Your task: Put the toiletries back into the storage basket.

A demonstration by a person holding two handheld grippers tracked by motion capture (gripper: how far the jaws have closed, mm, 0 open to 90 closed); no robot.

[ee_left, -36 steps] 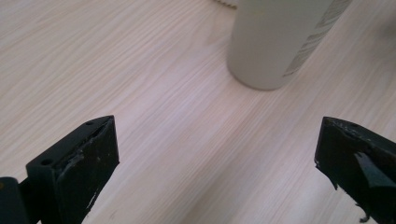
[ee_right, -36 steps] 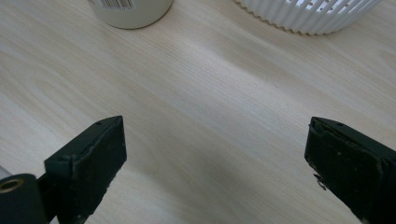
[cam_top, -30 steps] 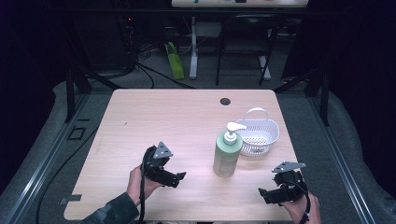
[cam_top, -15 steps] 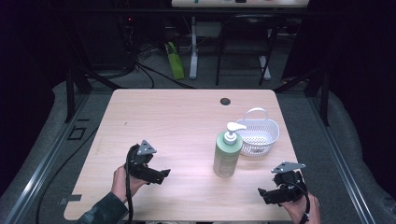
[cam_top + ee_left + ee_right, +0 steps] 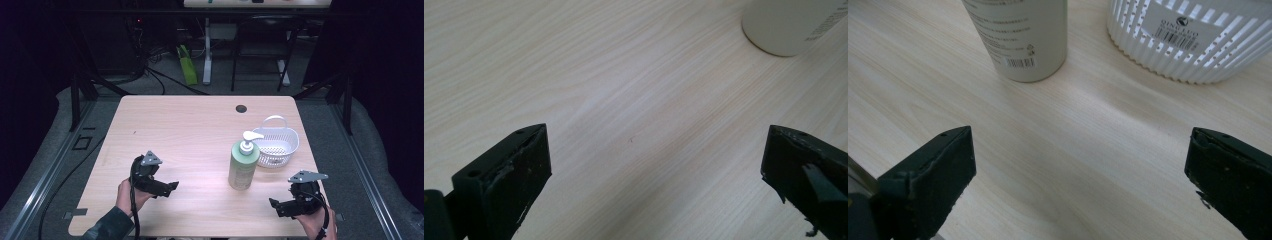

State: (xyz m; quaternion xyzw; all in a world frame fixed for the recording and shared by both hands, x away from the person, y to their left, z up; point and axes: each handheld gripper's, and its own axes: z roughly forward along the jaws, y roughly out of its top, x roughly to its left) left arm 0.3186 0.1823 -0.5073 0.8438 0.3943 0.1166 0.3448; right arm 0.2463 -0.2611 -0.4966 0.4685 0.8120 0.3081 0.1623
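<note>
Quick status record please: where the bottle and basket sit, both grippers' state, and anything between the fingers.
table: light wood, dark round hole near far edge
bottle: green pump bottle, upright, right of centre
basket: white, slotted, handle up, just behind and right of bottle; contact unclear
left gripper: open, nothing between fingers, pointing toward bottle
right gripper: open, jaws have just been opening, nothing between fingers, near front right corner
held: nothing
</note>
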